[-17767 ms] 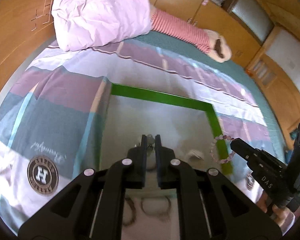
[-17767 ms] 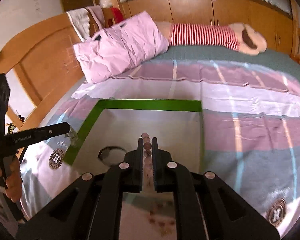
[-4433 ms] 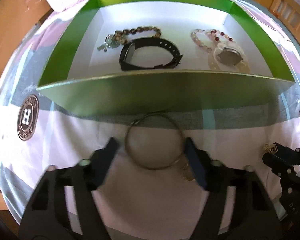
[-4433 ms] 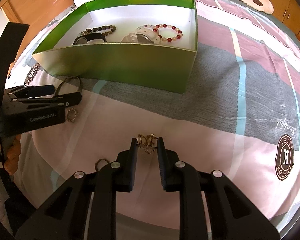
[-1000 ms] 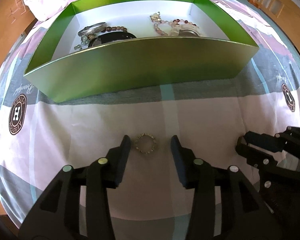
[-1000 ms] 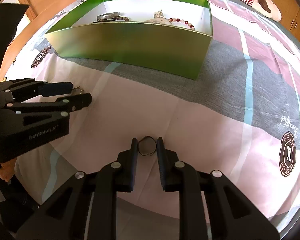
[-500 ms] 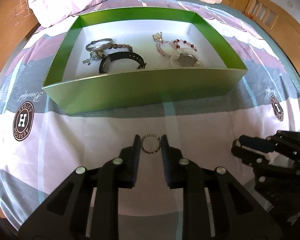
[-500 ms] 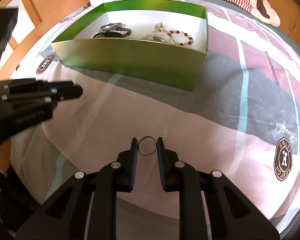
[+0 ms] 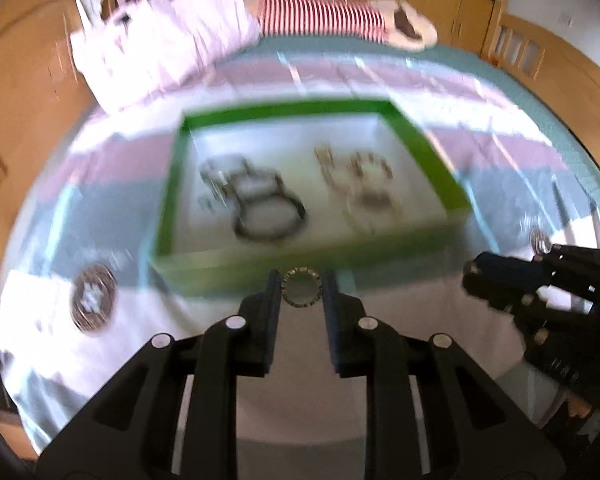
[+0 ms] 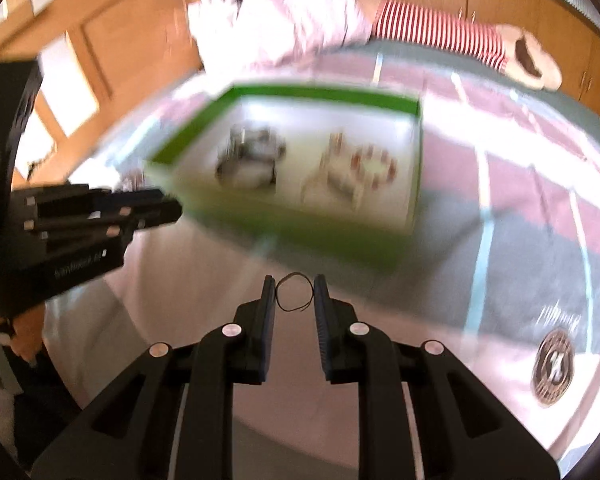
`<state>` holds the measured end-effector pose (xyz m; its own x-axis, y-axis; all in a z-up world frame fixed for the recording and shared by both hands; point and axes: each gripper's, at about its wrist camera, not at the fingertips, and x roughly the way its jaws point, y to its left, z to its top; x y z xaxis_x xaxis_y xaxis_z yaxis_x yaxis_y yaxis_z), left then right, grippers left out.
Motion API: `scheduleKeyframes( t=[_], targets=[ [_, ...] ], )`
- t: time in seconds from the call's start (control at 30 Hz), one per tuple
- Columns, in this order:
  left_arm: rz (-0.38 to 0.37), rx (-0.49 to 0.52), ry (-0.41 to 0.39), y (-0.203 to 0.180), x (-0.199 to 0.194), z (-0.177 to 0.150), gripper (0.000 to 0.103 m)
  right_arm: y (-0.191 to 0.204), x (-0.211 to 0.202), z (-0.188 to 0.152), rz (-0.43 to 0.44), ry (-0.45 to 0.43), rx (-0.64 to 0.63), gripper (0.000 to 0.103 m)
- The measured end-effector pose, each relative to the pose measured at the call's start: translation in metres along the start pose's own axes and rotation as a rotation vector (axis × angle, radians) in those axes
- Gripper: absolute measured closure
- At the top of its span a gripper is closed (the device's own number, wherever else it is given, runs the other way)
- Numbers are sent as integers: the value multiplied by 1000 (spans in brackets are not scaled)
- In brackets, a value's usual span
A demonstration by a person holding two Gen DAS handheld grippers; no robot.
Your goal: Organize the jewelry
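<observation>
Rings are what you carry in both hands now: a small beaded ring (image 9: 301,287) sits pinched across its width at the very tips of your left claw (image 9: 300,290), and a thin dark wire ring (image 10: 295,293) is clamped the same way in your right claw (image 10: 295,294). Both pieces hang in the air above the bedspread (image 9: 400,320), just short of the near wall of the green box (image 9: 172,184).

Each ring is gripped only at two points on its rim, so a twist or a jolt of your wrist could spin it out of the pads. The wire one looks the riskier, I judge: it already bows between the pads, and more squeeze might bend it, while less would let it slip. The patterned cover could easily hide a dropped piece.

Your two claws are near each other, so moving in together risks a knock. Inside the box, a black watch (image 9: 268,216) and bead bracelets (image 9: 370,172) already lie in two clusters; release too high or over them and the rings may bounce, tangle, or land in the wrong group. Both views are blurred, so finer detail is uncertain.
</observation>
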<state>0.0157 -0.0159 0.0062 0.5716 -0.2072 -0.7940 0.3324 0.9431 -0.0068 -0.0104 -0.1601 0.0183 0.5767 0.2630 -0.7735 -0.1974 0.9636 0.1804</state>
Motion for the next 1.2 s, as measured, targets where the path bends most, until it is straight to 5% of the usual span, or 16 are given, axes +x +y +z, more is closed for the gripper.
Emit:
scheduleKeyframes(
  t=[0.13, 0.27, 0.5, 0.57, 0.7, 0.77, 0.87, 1.03, 1.2],
  targets=[
    [26, -57, -52, 40, -1, 32, 82, -18, 15, 37, -31, -9, 45, 84],
    [-41, -176, -23, 84, 22, 44, 82, -37, 48, 47, -52, 30, 100, 84],
    [-55, -183, 53, 82, 64, 45, 82, -53, 71, 34, -24, 69, 163, 83],
    [-28, -187, 69, 81, 73, 42, 64, -54, 71, 35, 17, 69, 179, 70],
    [-36, -230, 49, 80, 63, 37, 53, -44, 52, 34, 47, 6, 184, 50],
    [-24, -229, 34, 75, 54, 35, 34, -42, 44, 33, 62, -33, 189, 33],
    [36, -176, -15, 58, 31, 29, 22, -36, 30, 31, 19, -104, 197, 11],
    [165, -27, -45, 32, 10, 24, 9, -18, 20, 34, -128, -168, 101, 1],
    [203, -10, -62, 36, 0, 31, 2, -3, 19, 42, -239, -175, 27, 1]
  ],
)
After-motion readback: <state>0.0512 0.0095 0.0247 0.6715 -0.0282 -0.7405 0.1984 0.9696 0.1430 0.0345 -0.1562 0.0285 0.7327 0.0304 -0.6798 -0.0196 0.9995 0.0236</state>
